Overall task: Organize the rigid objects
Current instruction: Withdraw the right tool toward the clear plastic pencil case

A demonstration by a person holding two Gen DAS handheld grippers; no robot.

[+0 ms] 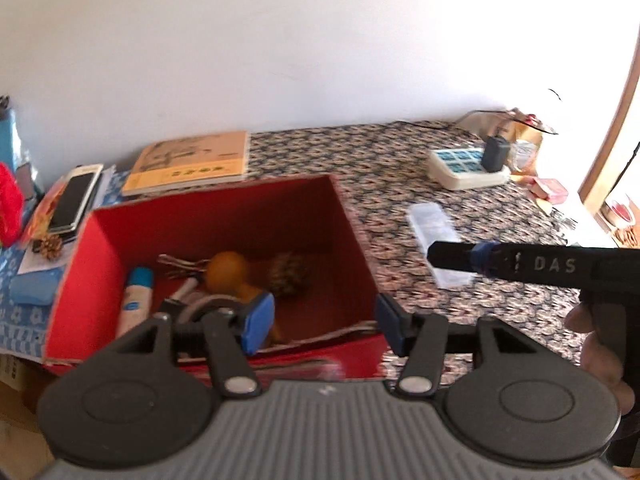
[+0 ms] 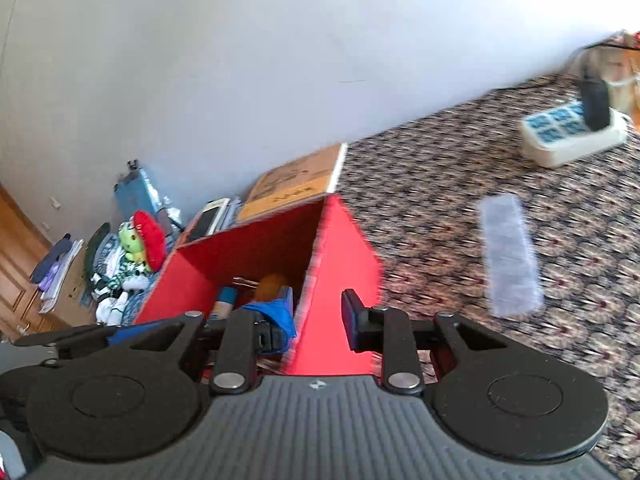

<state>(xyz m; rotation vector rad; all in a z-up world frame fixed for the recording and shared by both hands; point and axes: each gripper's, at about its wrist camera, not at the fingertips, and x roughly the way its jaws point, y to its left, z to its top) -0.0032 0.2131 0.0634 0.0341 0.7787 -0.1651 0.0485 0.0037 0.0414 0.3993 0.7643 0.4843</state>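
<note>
An open red cardboard box point(image 1: 100, 280) stands on the patterned tablecloth point(image 1: 400, 168). Inside lie an orange gourd point(image 1: 230, 270), a pine cone point(image 1: 288, 274), a white and blue tube point(image 1: 136, 300) and other small items. My left gripper point(image 1: 325, 324) hovers over the box's near right corner, open, with nothing between its blue pads. My right gripper point(image 2: 318, 322) is above the box's right wall point(image 2: 344, 264); its jaws stand a little apart and hold nothing. It shows as a black bar point(image 1: 434, 257) over a clear plastic case point(image 1: 434, 240) that lies flat on the cloth point(image 2: 510, 256).
A white power strip point(image 1: 468, 166) with a black plug sits at the back right. A yellow book point(image 1: 192, 162), a phone point(image 1: 76, 198) and a loose pine cone point(image 1: 50, 246) lie left of the box. A red and green plush toy point(image 2: 144, 240) lies further left.
</note>
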